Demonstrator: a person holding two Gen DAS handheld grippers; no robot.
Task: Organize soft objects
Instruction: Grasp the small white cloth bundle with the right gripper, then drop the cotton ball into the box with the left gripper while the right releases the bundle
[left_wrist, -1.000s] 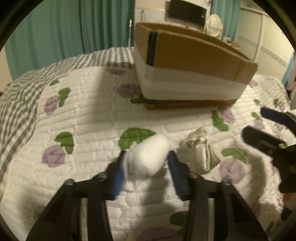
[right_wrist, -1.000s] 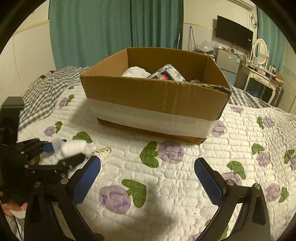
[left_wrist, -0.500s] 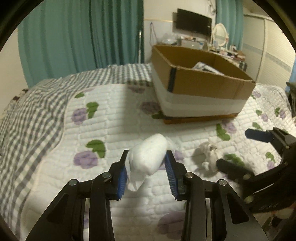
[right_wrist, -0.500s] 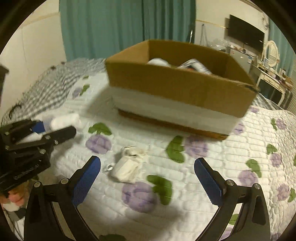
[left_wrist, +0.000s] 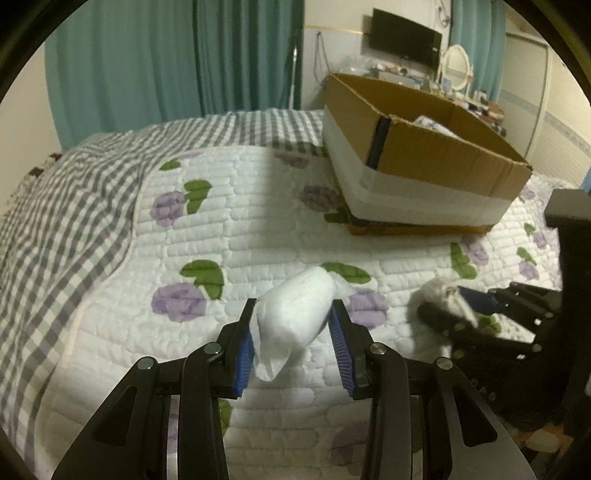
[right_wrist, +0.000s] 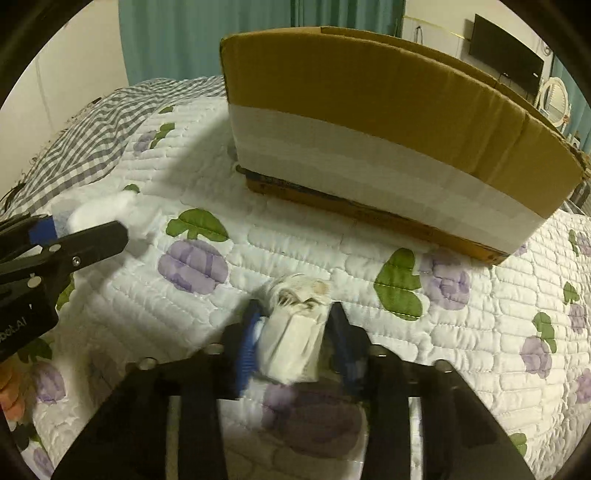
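The cardboard box (left_wrist: 424, 162) on the bed's quilt (left_wrist: 258, 229) already holds a few soft items, so the sorting looks partly done. The left tongs (left_wrist: 293, 328) clamp a white roll (left_wrist: 295, 317) above the quilt, and the right tongs (right_wrist: 293, 339) pinch a cream bundle (right_wrist: 295, 332) just short of the box; both remain to be dropped in.

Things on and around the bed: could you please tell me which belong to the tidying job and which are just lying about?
Part of the job:
- white bundle in the left gripper
- cream bundle between the right gripper fingers
- cardboard box

Just lying about:
- flowered quilt
- checked blanket
- television
- curtains
- mirror
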